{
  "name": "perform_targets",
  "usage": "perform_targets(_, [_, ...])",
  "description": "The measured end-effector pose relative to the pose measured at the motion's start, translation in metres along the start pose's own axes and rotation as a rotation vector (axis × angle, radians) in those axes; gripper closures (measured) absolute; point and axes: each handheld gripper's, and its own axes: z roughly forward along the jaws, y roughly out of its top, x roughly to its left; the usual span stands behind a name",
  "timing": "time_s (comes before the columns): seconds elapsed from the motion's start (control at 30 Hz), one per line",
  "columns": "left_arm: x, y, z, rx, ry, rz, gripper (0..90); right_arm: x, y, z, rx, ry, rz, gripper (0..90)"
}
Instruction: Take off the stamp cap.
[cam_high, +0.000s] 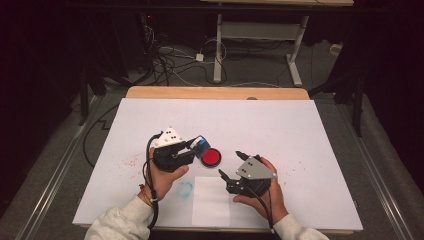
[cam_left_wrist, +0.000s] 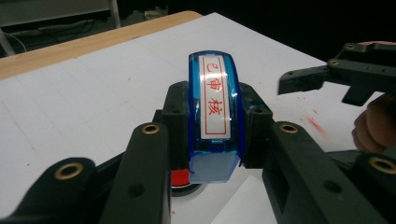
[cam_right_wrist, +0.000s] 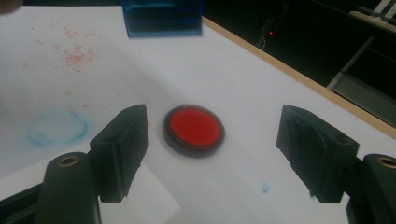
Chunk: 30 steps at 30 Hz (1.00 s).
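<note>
White table (cam_high: 280, 125); blue stamp (cam_left_wrist: 215, 112), red characters, in left claw (cam_left_wrist: 212, 116).

Blue stamp (cam_left_wrist: 215, 112) raised above round red ink pad (cam_right_wrist: 194, 129), label upward

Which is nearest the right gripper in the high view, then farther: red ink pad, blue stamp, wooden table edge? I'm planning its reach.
1. red ink pad, just up-left of the right gripper.
2. blue stamp, beyond it, in the left gripper.
3. wooden table edge, far side.

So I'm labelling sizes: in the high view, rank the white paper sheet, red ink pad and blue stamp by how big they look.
1. White paper sheet
2. Red ink pad
3. Blue stamp, though the left gripper hides part of it, so this is unsure.
</note>
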Motion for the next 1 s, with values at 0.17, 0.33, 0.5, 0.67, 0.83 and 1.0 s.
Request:
perform_targets(0.17, [-0.010, -0.003, 0.009, 0.016, -0.036, 0.007, 68.2, 0.007, 0.003, 0.013, 0.015, 0.027, 0.002, 26.8])
perform_targets(0.33, [-0.017, -0.006, 0.014, 0.020, -0.054, 0.001, 68.2, 0.015, 0.007, 0.021, 0.006, 0.033, -0.004, 27.3])
perform_targets(0.5, [-0.022, -0.009, 0.018, 0.019, -0.061, -0.016, 68.2, 0.018, 0.004, 0.027, 0.004, 0.020, 0.004, 30.6])
perform_targets(0.67, [-0.022, -0.011, 0.020, 0.019, -0.070, -0.027, 68.2, 0.018, 0.003, 0.029, -0.012, 0.022, 0.026, 35.0])
perform_targets(0.83, [-0.024, -0.012, 0.022, 0.022, -0.069, -0.025, 68.2, 0.014, 0.002, 0.028, -0.014, 0.031, 0.036, 37.7])
perform_targets(1.0, [-0.024, -0.013, 0.022, 0.020, -0.071, -0.030, 68.2, 0.015, 0.002, 0.028, -0.012, 0.027, 0.035, 38.6])
